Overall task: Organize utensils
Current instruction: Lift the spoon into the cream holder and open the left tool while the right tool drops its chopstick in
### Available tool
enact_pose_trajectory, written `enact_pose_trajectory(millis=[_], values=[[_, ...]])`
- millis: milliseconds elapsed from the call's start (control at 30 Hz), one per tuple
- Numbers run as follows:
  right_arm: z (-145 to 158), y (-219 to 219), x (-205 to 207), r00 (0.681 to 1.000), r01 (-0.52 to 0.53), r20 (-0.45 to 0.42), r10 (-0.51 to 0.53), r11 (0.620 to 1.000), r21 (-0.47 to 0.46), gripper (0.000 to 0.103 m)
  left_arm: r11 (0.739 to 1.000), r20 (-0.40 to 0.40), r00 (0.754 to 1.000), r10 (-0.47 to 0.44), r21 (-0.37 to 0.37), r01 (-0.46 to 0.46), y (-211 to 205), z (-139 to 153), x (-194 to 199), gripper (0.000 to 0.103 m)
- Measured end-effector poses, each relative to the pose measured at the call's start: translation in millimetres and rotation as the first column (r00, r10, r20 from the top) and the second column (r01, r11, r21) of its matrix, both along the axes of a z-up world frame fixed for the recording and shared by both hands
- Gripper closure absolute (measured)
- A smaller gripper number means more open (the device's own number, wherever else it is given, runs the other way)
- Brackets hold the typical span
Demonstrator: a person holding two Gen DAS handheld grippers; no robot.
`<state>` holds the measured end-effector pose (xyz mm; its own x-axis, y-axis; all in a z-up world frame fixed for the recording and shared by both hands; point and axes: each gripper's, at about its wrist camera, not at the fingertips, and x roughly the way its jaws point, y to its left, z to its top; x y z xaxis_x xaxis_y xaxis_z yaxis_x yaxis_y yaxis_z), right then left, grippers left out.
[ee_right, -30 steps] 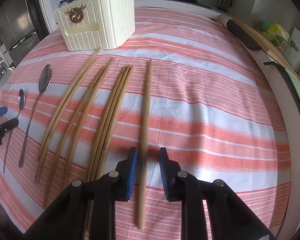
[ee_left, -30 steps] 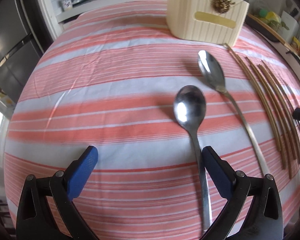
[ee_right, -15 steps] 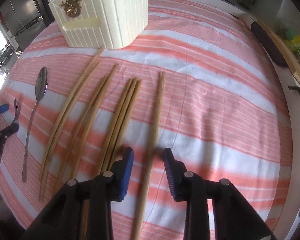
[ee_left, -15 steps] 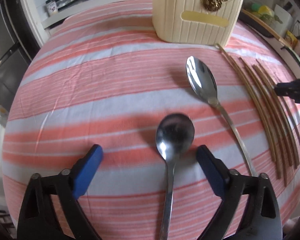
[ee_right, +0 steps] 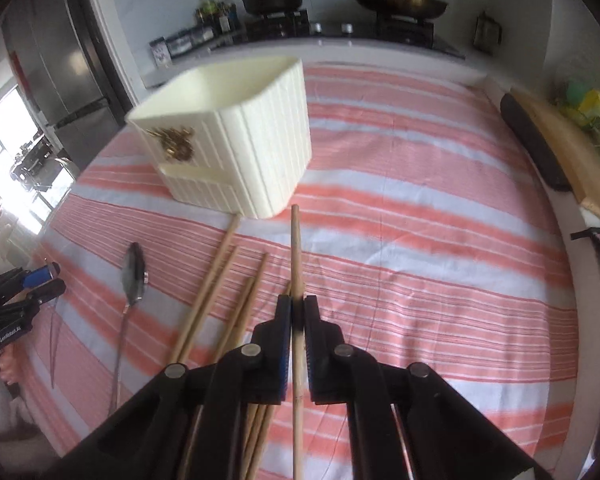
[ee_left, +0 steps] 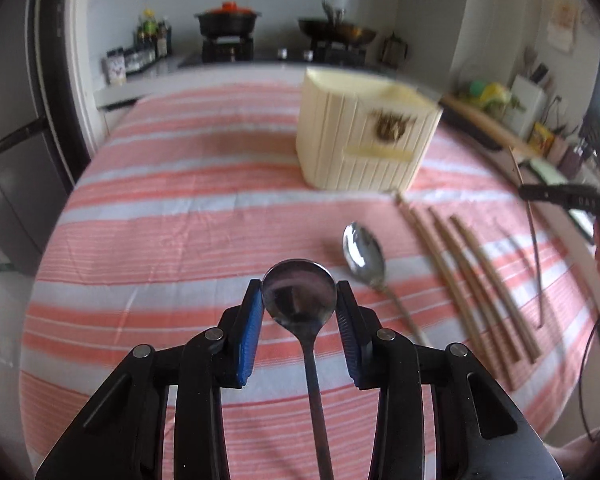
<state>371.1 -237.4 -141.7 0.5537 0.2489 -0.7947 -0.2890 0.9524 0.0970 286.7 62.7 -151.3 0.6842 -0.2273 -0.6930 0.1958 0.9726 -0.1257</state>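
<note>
My left gripper [ee_left: 299, 283] is closing, and its blue pads press on both sides of the bowl of a round steel spoon [ee_left: 299, 304], which hangs above the striped cloth. A longer oval spoon [ee_left: 363, 250] lies to its right beside several wooden chopsticks [ee_left: 472, 280]. My right gripper [ee_right: 297, 300] is shut on one chopstick [ee_right: 296, 248], lifted off the cloth and pointing at the cream ribbed utensil holder [ee_right: 236, 152]. The holder [ee_left: 360, 148] stands upright beyond the utensils. The left gripper [ee_right: 44, 280] shows at the left edge of the right wrist view.
A pink-and-white striped cloth [ee_right: 420, 240] covers the table. A wooden board [ee_right: 572, 160] and a dark roll lie along the right edge. Behind the table a counter holds a stove with pots [ee_left: 228, 24]. A steel fridge [ee_right: 60, 72] stands at the left.
The left jaws narrowed onto the round spoon's bowl and raised it. The right jaws shut on the rightmost chopstick and lifted it. Both views tilted up toward the holder.
</note>
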Motion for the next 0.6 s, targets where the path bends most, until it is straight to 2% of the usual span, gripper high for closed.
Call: enact_pose_trajectory(millis=[133,333,500,600], values=[[37,-1,-49,0.994,0.005,0.105,-0.01,0.999,0.048,0.097,0.999,0.097,0.995,0.0,-0.05,0.005,5,35,-25,0.067],[75,2,-89,0.969,0.022,0.243,-0.033,0.999,0.05,0.097,0.993,0.177,0.984,-0.018,-0.108,0.037,8,71,-31,0.067],[113,7,-78,0.944,0.03,0.324,-0.053,0.997,0.076,0.097,0.983,0.171,0.984,-0.039,-0.173,0.069,10,106,0,0.067],[147,8,-56,0.924,0.031,0.375,-0.069,0.994,0.109,0.097,0.97,0.201,0.979,-0.046,-0.224,0.092,15,149,34,0.067]])
